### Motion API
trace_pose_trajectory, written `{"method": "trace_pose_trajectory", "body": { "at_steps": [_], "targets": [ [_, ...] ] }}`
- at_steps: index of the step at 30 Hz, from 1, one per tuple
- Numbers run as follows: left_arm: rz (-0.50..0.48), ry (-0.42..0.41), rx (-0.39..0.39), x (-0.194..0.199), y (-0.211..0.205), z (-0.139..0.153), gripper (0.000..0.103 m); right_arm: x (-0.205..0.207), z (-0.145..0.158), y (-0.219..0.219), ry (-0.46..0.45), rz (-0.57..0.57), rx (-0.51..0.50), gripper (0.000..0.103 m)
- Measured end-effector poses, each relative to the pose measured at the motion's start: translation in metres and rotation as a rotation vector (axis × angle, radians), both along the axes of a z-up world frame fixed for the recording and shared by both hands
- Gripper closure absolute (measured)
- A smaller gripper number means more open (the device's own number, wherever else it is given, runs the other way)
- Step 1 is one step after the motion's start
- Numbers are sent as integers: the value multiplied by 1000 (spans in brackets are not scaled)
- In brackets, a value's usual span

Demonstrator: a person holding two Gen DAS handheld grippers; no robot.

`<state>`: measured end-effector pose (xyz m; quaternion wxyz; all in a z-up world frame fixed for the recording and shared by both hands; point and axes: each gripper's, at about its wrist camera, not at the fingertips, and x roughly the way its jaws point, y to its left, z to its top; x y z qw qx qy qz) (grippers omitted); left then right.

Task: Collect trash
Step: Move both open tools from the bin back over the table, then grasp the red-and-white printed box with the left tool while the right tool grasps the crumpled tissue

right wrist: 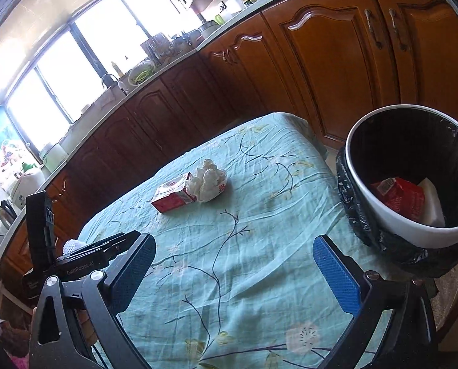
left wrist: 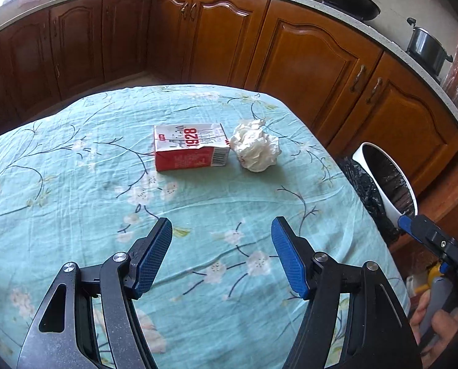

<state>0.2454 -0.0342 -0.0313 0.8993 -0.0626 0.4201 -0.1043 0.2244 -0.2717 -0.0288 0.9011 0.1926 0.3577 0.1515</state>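
Note:
A red and white carton marked 1928 lies on the table, with a crumpled white paper ball touching its right end. Both show in the right wrist view too, the carton and the paper ball. My left gripper is open and empty, above the cloth, short of the carton. My right gripper is open and empty near the table's right edge, beside the white trash bin, which holds a red carton and a white piece.
The table wears a teal flowered cloth. The bin with a black liner stands off the table's right side. Wooden kitchen cabinets run behind. The right gripper's body shows at the left view's right edge.

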Motion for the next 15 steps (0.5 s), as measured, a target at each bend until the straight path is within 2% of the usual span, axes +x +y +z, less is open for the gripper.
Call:
{"method": "trace_pose_trajectory", "body": {
  "at_steps": [5, 10, 12, 14, 15],
  "targets": [
    [-14, -6, 48, 7, 11, -2, 35, 15, -1, 14, 8, 31, 8, 0],
    [-80, -6, 119, 27, 16, -6, 35, 38, -2, 33, 22, 82, 15, 4],
    [-109, -15, 144, 37, 18, -7, 33, 49, -5, 39, 38, 104, 9, 10],
    [-138, -17, 166, 49, 21, -8, 33, 61, -9, 44, 57, 114, 5, 27],
    [-160, -24, 177, 54, 22, -9, 32, 68, -10, 47, 67, 117, 4, 29]
  ]
}}
